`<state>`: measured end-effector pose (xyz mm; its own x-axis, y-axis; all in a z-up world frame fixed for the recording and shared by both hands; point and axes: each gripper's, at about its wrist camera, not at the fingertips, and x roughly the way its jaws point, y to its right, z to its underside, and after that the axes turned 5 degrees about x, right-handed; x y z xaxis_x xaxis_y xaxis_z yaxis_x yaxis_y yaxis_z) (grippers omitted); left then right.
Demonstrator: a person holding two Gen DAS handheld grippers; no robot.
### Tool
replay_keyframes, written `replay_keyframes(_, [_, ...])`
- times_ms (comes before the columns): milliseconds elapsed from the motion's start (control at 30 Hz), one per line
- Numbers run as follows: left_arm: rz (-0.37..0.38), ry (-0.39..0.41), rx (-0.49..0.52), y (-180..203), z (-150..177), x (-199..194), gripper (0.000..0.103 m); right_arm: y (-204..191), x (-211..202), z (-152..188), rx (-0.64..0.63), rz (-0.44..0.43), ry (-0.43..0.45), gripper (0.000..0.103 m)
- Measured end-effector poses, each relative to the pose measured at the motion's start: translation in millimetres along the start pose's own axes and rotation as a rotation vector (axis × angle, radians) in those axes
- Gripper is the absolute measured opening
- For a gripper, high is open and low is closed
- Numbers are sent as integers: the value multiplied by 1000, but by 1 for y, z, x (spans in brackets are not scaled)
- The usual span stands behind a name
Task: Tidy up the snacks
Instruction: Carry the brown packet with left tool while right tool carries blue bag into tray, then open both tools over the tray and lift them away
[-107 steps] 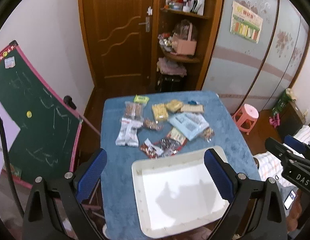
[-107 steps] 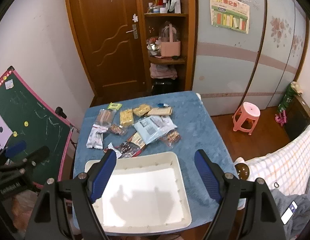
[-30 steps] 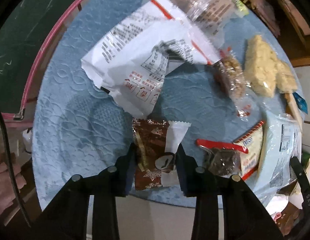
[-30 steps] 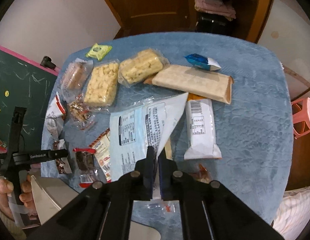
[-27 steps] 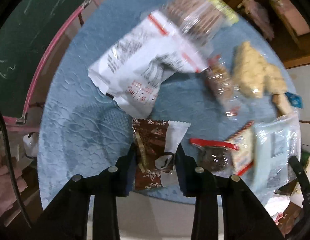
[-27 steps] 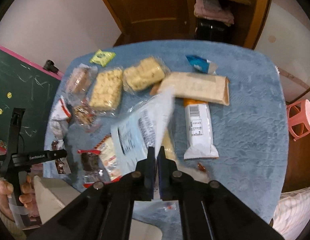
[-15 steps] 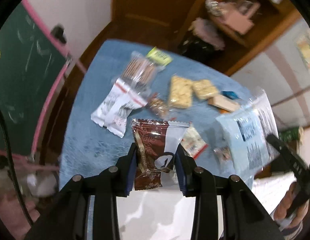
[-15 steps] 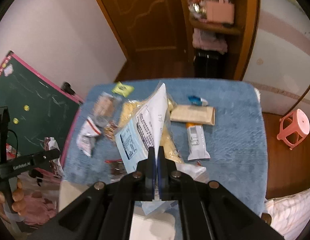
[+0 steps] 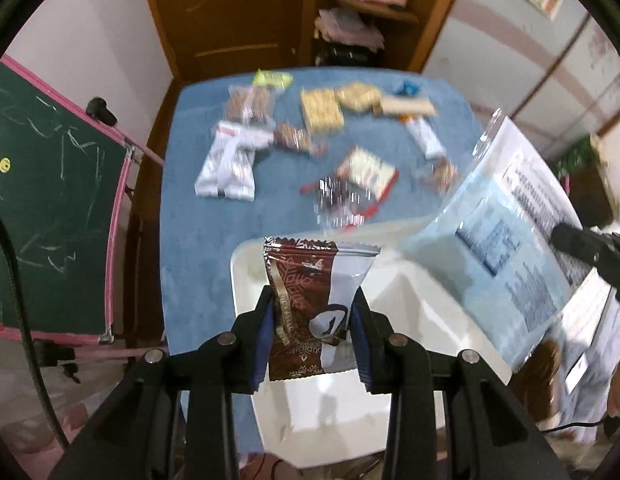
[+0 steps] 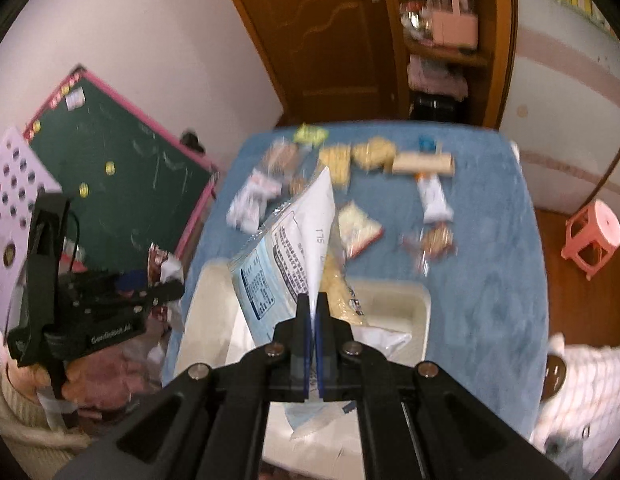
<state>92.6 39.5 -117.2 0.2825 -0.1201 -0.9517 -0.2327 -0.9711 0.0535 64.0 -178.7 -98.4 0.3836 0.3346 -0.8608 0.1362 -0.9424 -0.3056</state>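
Note:
My left gripper [image 9: 313,312] is shut on a brown and white snack packet [image 9: 310,292], held up in the air over the near left part of the white tray [image 9: 240,272]. My right gripper [image 10: 312,320] is shut on the edge of a large light-blue and white snack bag [image 10: 294,248], which hangs above the tray [image 10: 413,300]. That same bag [image 9: 505,240] shows at the right of the left wrist view. Several other snack packs [image 9: 321,110] lie on the blue tablecloth [image 9: 190,216] beyond the tray.
A green chalkboard with a pink frame [image 9: 50,184] leans left of the table. A wooden door and shelf unit [image 9: 349,12] stand behind it. A pink stool [image 10: 589,236] sits on the floor at the right. A hand [image 10: 26,376] holds the left gripper.
Both grippers have risen and drawn back from the snack pile to above the tray, each carrying its packet. The left wrist has rolled, so the table now appears upright.

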Motion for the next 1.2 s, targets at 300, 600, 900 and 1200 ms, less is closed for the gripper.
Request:
replay_keyframes(300, [18, -73, 44, 8, 24, 28, 53, -6, 50, 59, 39, 42, -162, 7])
replay_keyframes(600, [41, -25, 38, 10, 24, 8, 86, -20, 22, 55, 22, 97, -33, 50])
replay_keyframes(900, [27, 40, 34, 7, 24, -18, 86, -24, 12, 49, 44, 103, -19, 50])
replay_keyframes(1200, [8, 86, 47, 10, 24, -35, 86, -34, 0, 48, 20, 100, 11, 50])
